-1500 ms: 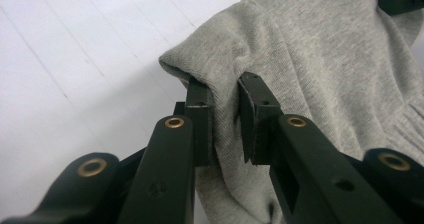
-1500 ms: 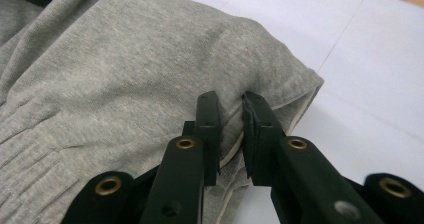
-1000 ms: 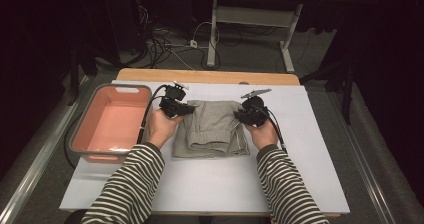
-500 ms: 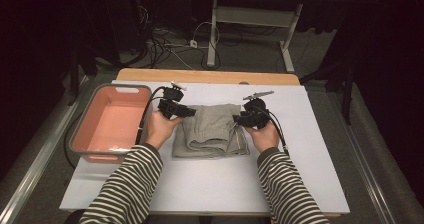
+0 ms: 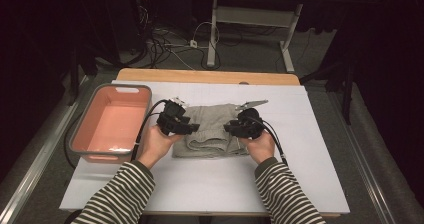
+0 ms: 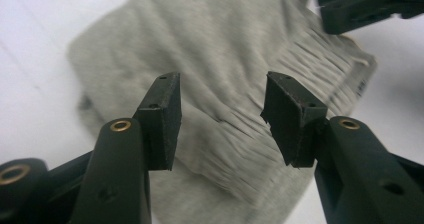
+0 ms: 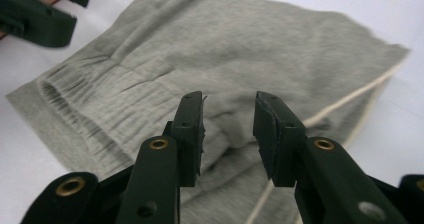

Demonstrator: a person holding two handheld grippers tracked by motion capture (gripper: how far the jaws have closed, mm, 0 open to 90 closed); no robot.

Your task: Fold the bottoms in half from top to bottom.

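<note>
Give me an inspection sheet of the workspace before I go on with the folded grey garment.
Surface: white table top, bare around the work.
Job's things: folded grey garment lying flat mid-table, elastic waistband showing.
Clutter: pink tub at the table's left edge; contents nothing seen.
Grippers: left gripper and right gripper over the garment's two ends, jaws apart, nothing pinched; the left jaws have just been opening.
Cables: gripper cable trails past the tub; loose wires on the floor.
Surroundings: dark room, desk frame behind.
</note>
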